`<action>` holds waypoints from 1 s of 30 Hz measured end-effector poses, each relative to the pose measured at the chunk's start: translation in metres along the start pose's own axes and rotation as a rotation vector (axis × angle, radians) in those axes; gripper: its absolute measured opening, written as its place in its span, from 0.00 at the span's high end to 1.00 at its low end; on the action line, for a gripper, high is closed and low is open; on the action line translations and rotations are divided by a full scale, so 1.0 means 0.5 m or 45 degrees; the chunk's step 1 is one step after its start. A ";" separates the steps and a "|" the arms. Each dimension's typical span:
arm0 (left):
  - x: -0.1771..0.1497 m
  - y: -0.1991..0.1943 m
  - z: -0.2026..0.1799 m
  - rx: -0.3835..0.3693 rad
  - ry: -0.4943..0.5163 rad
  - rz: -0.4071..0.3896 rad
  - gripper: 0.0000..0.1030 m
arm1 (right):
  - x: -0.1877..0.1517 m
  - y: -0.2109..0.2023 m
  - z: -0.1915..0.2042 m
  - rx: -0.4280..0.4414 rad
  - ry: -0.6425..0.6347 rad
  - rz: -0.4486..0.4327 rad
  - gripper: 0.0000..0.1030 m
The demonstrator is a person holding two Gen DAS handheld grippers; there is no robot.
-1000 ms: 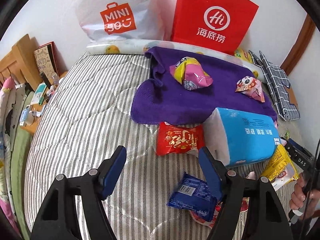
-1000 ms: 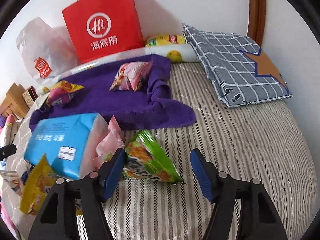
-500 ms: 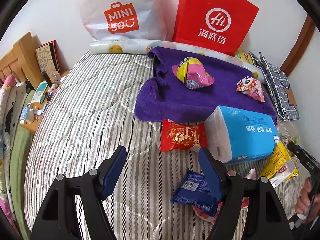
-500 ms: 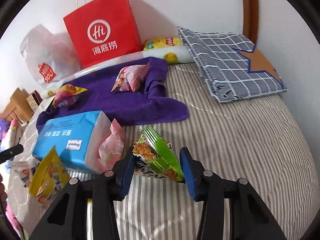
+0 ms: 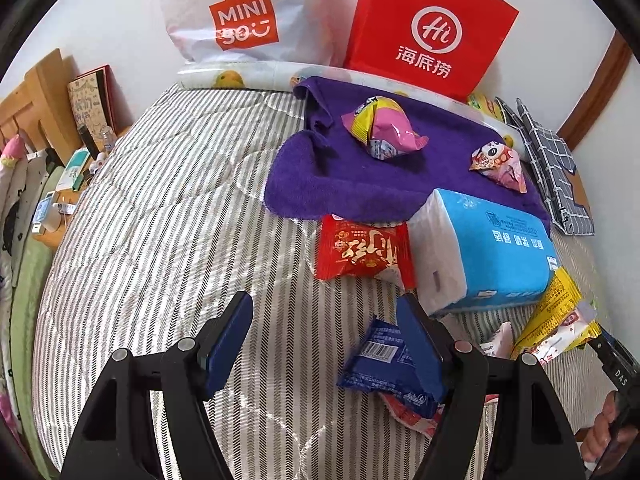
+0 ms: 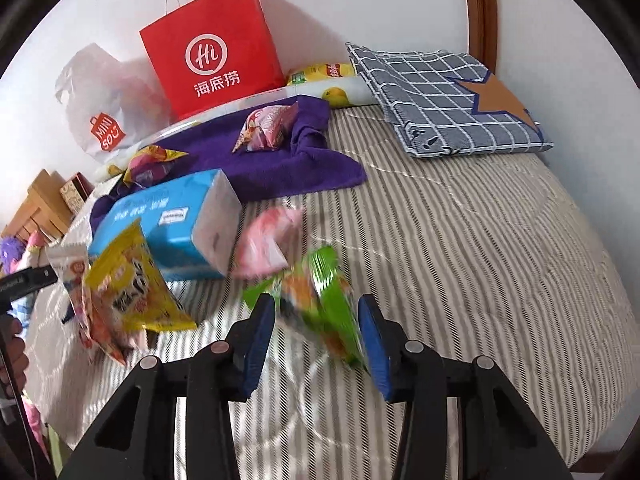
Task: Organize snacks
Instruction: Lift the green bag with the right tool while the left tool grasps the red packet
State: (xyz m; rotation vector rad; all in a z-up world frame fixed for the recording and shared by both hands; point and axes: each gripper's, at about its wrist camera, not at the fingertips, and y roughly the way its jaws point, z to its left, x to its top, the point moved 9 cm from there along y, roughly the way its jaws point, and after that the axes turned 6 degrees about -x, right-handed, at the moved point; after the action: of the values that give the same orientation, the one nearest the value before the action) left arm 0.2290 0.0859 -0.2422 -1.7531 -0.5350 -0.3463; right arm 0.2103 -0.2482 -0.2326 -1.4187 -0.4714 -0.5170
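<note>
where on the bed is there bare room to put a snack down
Bare striped quilt lies right of the purple towel, below the checked pillow. More lies left of the towel and red packet. It is crowded around the blue tissue pack.

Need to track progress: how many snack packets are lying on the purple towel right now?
2: a yellow-and-pink packet mid-towel, and a pink cartoon-print packet nearer the checked pillow. The tissue pack covers the purple towel edge, possibly hiding more.

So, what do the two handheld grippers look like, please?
Both look alike: the left gripper and the right gripper each have angular matte-black plastic arms with round silver rivets, and two flat fingers faced with dark blue pads. No cables or markings show.
</note>
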 end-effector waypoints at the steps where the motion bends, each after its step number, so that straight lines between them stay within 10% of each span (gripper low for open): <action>1: 0.000 0.001 0.000 -0.001 -0.001 0.001 0.28 | 0.000 -0.002 -0.002 0.001 -0.002 -0.003 0.57; 5: 0.000 0.011 -0.004 -0.008 -0.009 0.008 0.28 | 0.008 0.006 -0.001 0.011 0.000 -0.015 0.42; 30: 0.051 0.142 -0.041 -0.066 0.081 0.080 0.29 | 0.000 0.098 0.019 0.035 -0.059 0.004 0.52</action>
State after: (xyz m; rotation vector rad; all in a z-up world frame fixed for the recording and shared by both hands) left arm 0.2887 0.0575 -0.2834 -1.7985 -0.4283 -0.3733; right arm 0.2396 -0.2349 -0.2706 -1.4071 -0.5114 -0.4739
